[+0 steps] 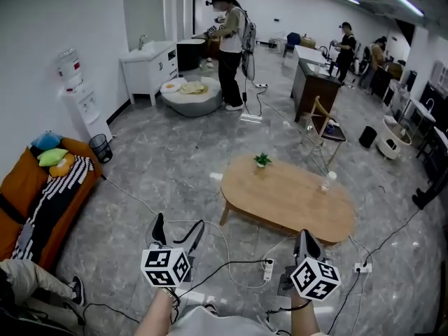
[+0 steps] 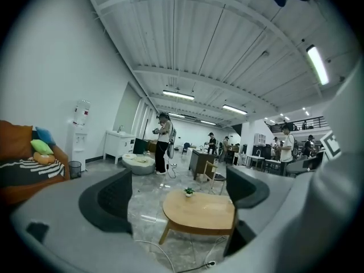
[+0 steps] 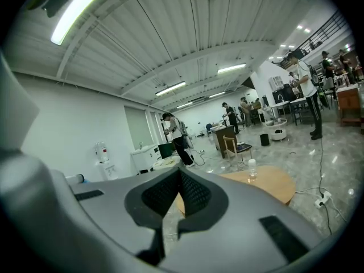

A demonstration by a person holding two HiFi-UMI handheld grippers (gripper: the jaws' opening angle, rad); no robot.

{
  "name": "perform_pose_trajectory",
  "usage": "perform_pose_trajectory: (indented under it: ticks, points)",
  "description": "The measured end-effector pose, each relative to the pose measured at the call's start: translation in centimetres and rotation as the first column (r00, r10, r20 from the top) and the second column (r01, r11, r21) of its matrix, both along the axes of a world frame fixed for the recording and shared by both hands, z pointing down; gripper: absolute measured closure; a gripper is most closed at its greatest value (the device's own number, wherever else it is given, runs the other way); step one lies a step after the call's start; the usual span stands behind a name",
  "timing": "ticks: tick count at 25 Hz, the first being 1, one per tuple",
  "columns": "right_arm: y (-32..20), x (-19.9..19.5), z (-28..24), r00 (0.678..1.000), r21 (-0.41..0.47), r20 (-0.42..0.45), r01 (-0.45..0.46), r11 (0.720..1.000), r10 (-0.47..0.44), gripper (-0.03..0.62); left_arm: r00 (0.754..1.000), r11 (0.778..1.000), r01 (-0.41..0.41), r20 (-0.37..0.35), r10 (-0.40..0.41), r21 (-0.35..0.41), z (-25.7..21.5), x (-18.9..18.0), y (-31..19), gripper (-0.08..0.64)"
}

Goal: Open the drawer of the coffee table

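The oval wooden coffee table (image 1: 287, 198) stands on the grey floor a step ahead of me, with a small potted plant (image 1: 262, 159) and a clear bottle (image 1: 327, 180) on its top. No drawer shows from here. My left gripper (image 1: 178, 231) is held low, short of the table's near left end, open and empty. Between its jaws in the left gripper view (image 2: 179, 195) I see the table (image 2: 199, 212) and the plant (image 2: 188, 192). My right gripper (image 1: 305, 238) is shut on nothing, near the table's front edge. The right gripper view (image 3: 179, 191) shows the table (image 3: 270, 182) and bottle (image 3: 252, 169) behind the closed jaws.
Cables and a power strip (image 1: 267, 268) lie on the floor between me and the table. An orange sofa (image 1: 42, 187) lines the left wall, with someone's leg (image 1: 35, 278) beside it. A wooden chair (image 1: 325, 128) stands beyond the table. A person (image 1: 229, 47) works farther back.
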State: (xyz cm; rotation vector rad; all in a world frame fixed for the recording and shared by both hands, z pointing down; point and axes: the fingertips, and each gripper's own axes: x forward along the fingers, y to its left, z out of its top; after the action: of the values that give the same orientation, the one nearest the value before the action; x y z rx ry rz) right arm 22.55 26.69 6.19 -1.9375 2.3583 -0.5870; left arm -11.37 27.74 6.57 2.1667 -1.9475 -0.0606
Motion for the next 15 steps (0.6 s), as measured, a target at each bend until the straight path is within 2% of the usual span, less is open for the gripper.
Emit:
perform_pose_trajectory:
  ticks: [4, 7, 10, 15]
  points:
    - [-2.4, -1.6, 0.5, 0.999, -0.011, -0.02, -0.03, 0.999, 0.03, 0.591, 1.0, 1.0, -0.026, -0.005, 0.026, -0.007, 1.1, -2.3, -2.5, 0.058]
    - [-3.8, -2.7, 1.2, 0.998, -0.04, -0.049, -0.044, 0.998, 0.042, 0.591, 0.998, 0.998, -0.049, -0.036, 0.048, -0.042, 3.0, -3.5, -4.1, 0.058]
    - [-5.1, -3.1, 1.7, 0.996, -0.067, -0.077, -0.056, 0.996, 0.051, 0.592, 0.995, 0.994, -0.066, -0.078, 0.059, -0.092, 5.2, -4.0, -5.9, 0.058]
    - [-7.6, -2.5, 3.9, 0.992, -0.113, -0.09, -0.1, 0.989, 0.09, 0.591, 0.992, 0.986, -0.098, -0.097, 0.085, -0.138, 7.8, -4.0, -9.7, 0.058]
